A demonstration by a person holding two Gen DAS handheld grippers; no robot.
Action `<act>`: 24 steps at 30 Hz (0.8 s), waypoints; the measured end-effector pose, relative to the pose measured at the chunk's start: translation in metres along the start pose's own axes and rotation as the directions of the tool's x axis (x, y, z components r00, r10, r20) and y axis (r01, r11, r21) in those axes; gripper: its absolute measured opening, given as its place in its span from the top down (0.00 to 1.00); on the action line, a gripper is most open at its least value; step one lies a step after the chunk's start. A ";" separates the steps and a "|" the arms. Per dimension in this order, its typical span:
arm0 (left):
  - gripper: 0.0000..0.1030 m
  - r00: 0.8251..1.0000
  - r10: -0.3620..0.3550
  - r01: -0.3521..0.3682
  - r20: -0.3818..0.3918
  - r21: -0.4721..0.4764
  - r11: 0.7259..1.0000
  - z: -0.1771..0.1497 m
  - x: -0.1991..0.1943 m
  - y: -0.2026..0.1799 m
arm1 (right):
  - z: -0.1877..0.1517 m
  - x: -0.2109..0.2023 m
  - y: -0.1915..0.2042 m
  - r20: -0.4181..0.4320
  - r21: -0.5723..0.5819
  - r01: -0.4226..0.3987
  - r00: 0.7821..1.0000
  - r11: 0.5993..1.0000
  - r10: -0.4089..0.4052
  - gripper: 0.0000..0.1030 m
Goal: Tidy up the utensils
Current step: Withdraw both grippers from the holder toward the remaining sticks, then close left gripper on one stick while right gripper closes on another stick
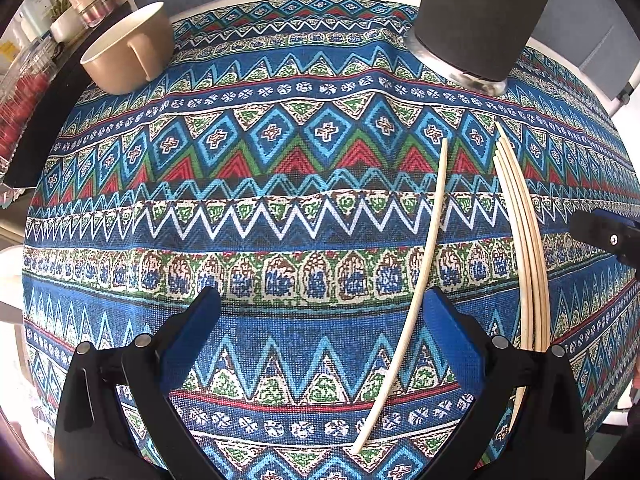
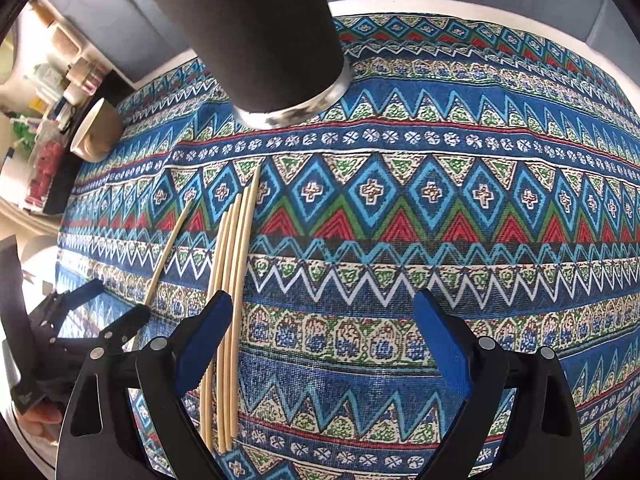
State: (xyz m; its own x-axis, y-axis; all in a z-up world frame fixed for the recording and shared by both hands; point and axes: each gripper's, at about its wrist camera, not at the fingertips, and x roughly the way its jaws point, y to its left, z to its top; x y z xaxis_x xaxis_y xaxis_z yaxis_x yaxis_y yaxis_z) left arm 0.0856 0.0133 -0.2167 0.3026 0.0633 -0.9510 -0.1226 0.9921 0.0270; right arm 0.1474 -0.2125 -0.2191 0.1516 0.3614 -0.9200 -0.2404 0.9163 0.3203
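Both grippers spread wide, holding nothing – left gripper [image 1: 322,312] over 1 thin wooden stick [image 1: 416,280]; right gripper [image 2: 324,316] by stick bundle [image 2: 234,280] on woven cloth [image 2: 440,240]; matte black cup [image 2: 256,32] w/ steel rim.

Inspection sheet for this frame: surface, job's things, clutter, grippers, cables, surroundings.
Surface: patterned tablecloth, flat.
Job's things: lone chopstick lying apart from a chopstick bundle; dark tumbler upright behind them.
Clutter: beige mug at the far left.
Grippers: left gripper open, straddling the lone chopstick; right gripper open, empty, beside the bundle.
Cables: nothing seen.
Surroundings: shelf with containers on the left.
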 end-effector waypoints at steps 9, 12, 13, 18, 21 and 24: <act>0.04 1.000 0.007 -0.007 0.011 -0.023 1.000 -0.008 -0.009 0.030 | -0.002 0.015 0.028 0.008 -0.081 0.100 0.995 0.992 -0.100 0.13; 0.04 1.000 0.008 -0.008 0.016 -0.023 1.000 -0.008 -0.008 0.022 | -0.002 0.019 0.034 0.016 -0.123 0.152 0.988 0.981 -0.151 0.14; 0.04 1.000 0.009 -0.008 0.018 -0.023 1.000 -0.008 -0.007 0.025 | -0.003 0.019 0.033 0.020 -0.123 0.149 0.989 0.981 -0.148 0.14; 0.04 1.000 0.011 -0.010 0.020 -0.024 1.000 -0.010 -0.009 0.025 | -0.003 0.018 0.026 0.027 -0.121 0.135 0.991 0.983 -0.132 0.13; 0.04 1.000 0.014 -0.013 0.021 -0.027 1.000 -0.011 -0.009 0.024 | -0.003 0.021 0.030 0.028 -0.133 0.153 0.988 0.979 -0.150 0.08; 0.04 1.000 0.019 -0.018 0.023 -0.038 0.999 -0.009 -0.011 0.017 | -0.004 0.023 0.033 0.038 -0.118 0.159 0.987 0.980 -0.155 0.08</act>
State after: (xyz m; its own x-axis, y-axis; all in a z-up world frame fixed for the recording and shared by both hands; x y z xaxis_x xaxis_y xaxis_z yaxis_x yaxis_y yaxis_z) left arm 0.0716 0.0289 -0.2089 0.3216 0.0847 -0.9431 -0.1638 0.9859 0.0327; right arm 0.1393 -0.1747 -0.2301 0.2232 0.2211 -0.9494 -0.3249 0.9351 0.1414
